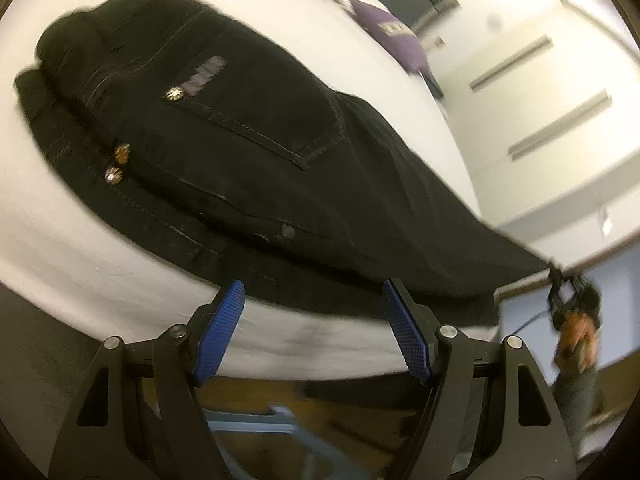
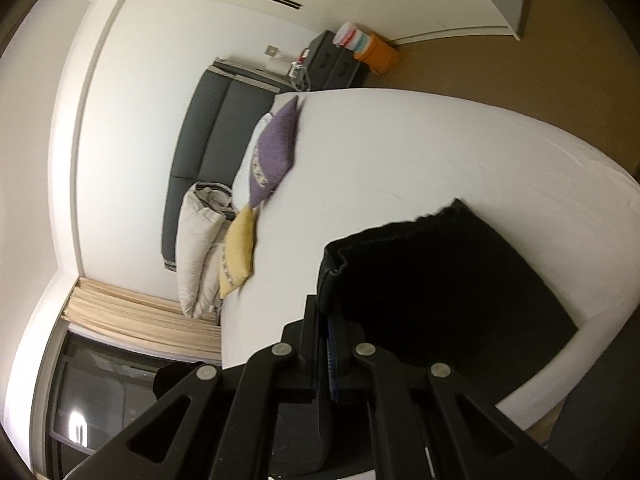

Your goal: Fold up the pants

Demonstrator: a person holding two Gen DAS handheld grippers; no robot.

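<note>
Black pants point(image 1: 240, 140) lie on the white bed point(image 1: 60, 240), waist and metal buttons at the left and a back pocket facing up. My left gripper point(image 1: 313, 284) is open just short of their near edge, nothing between its blue pads point(image 1: 218, 332). The legs stretch right to my right gripper point(image 1: 555, 272), held by a hand and shut on the leg end. In the right wrist view my right gripper point(image 2: 326, 304) pinches the folded black edge of the pants point(image 2: 440, 288), which is lifted off the bed point(image 2: 400, 152).
A purple pillow point(image 2: 274, 152), a yellow pillow point(image 2: 240, 248) and a rolled white duvet point(image 2: 198, 252) lie by the grey headboard point(image 2: 204, 140). A dark nightstand point(image 2: 336, 60) and an orange box point(image 2: 380, 54) stand on the brown floor beyond the bed.
</note>
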